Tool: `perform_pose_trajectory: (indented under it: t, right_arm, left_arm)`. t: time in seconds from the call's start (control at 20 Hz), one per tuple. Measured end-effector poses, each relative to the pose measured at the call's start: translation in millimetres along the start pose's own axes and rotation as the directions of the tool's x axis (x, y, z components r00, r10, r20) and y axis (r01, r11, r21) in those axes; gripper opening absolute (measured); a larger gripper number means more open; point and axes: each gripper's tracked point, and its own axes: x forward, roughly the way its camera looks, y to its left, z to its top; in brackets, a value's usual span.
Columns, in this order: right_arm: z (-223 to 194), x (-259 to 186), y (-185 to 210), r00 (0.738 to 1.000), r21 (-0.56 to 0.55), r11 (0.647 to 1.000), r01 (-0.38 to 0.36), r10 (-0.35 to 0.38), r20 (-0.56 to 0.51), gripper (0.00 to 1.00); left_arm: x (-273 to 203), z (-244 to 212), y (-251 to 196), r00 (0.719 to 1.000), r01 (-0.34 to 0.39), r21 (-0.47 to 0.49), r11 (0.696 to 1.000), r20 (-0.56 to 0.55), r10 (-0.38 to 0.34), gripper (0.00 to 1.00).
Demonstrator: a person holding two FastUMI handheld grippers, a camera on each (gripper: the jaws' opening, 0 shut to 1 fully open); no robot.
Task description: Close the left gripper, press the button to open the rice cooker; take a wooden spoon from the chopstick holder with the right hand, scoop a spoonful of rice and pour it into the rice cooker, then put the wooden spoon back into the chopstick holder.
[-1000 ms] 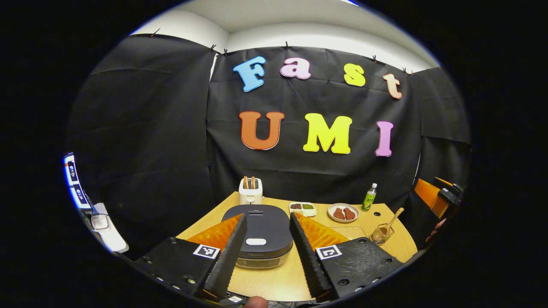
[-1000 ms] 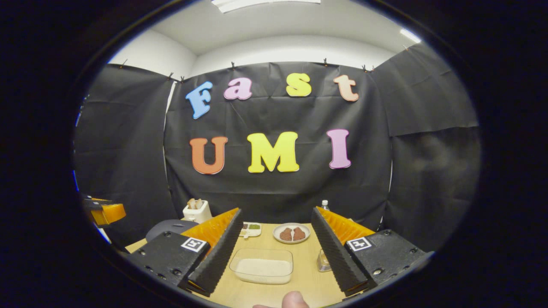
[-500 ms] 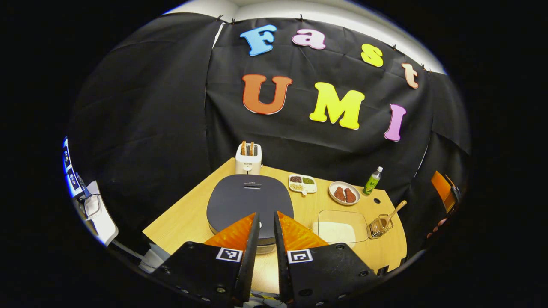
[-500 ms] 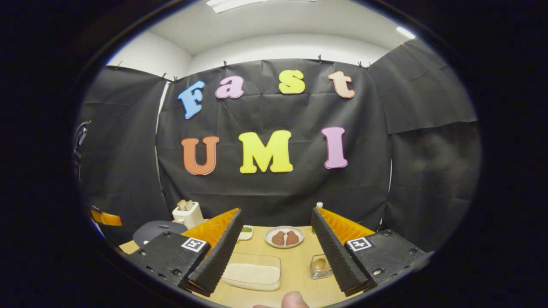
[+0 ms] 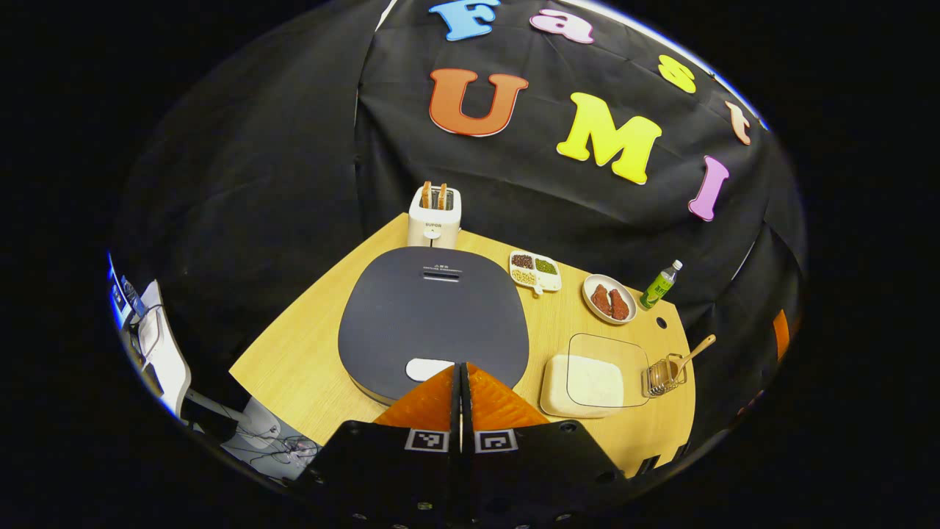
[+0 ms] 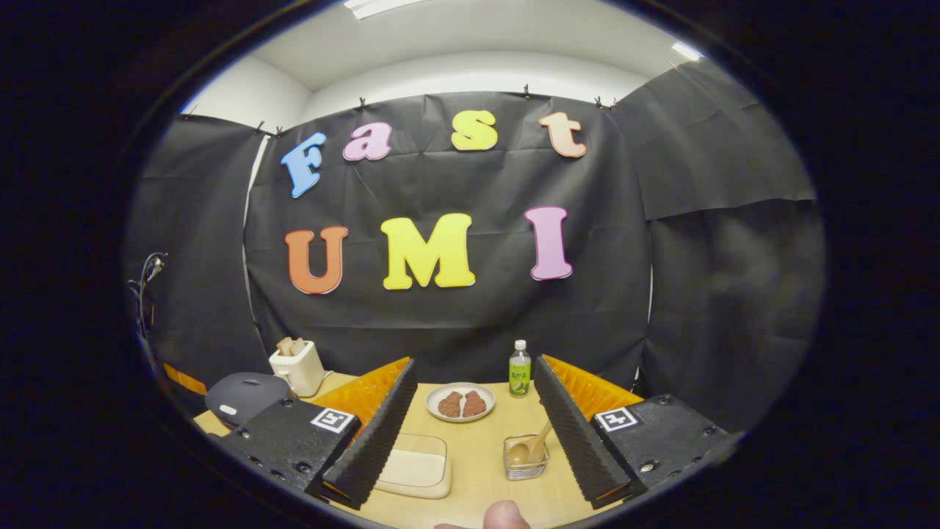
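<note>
Left gripper (image 5: 461, 367) has snapped its fingers together and dropped toward the rice cooker (image 5: 433, 319), tips hanging over its white button (image 5: 428, 368). Right gripper (image 6: 475, 397) waits spread wide, wooden spoon (image 6: 530, 447) in the chopstick holder (image 6: 526, 460) between its fingers.

Recording booth staged as a kitchen: black cloth walls (image 6: 455, 308); light wooden bench (image 5: 308, 353) carrying dark grey rice cooker (image 5: 433, 316), white toaster (image 5: 434, 214), white plate of food (image 5: 609, 300).

rice cooker (image 5: 433, 316) matt lid | table (image 5: 308, 360) wood | rice container (image 5: 595, 378) clear plastic
</note>
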Motion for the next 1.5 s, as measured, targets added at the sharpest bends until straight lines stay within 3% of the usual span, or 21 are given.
perform_pose_trajectory:
  t: [0.2, 0.45, 0.8, 0.95, 1.3, 1.5]
  right_arm:
    - [-9, 6, -21, 0.999, 0.011, 1.0, 0.029, -0.029, -0.022, 1.0]
    - [-18, 15, -39, 0.997, 0.028, 0.998, 0.056, -0.055, -0.048, 1.0]
    - [-23, 28, -42, 0.997, 0.027, 0.997, 0.067, -0.066, -0.05, 1.0]
    - [-26, 29, -38, 0.997, 0.016, 0.998, 0.063, -0.062, -0.051, 1.0]
    - [-15, 25, -27, 0.999, 0.007, 1.0, 0.025, -0.025, -0.041, 1.0]
    - [1, 19, -22, 1.0, -0.015, 1.0, 0.011, -0.011, -0.006, 1.0]
  left_arm:
    - [29, -10, 5, 0.994, -0.019, 0.004, 1.0, -0.106, 0.02, 0.0]
    - [48, -11, 14, 0.988, -0.056, 0.013, 0.998, -0.143, 0.057, 0.0]
    - [52, -22, 18, 0.98, -0.031, 0.01, 0.999, -0.199, 0.032, 0.0]
    - [59, -24, 17, 0.979, -0.046, -0.037, 0.998, -0.198, 0.038, 0.0]
    - [46, -11, 18, 0.986, -0.086, 0.017, 0.996, -0.14, 0.087, 0.0]
    - [22, 33, 6, 0.997, -0.074, 0.01, 0.997, 0.034, 0.074, 0.0]
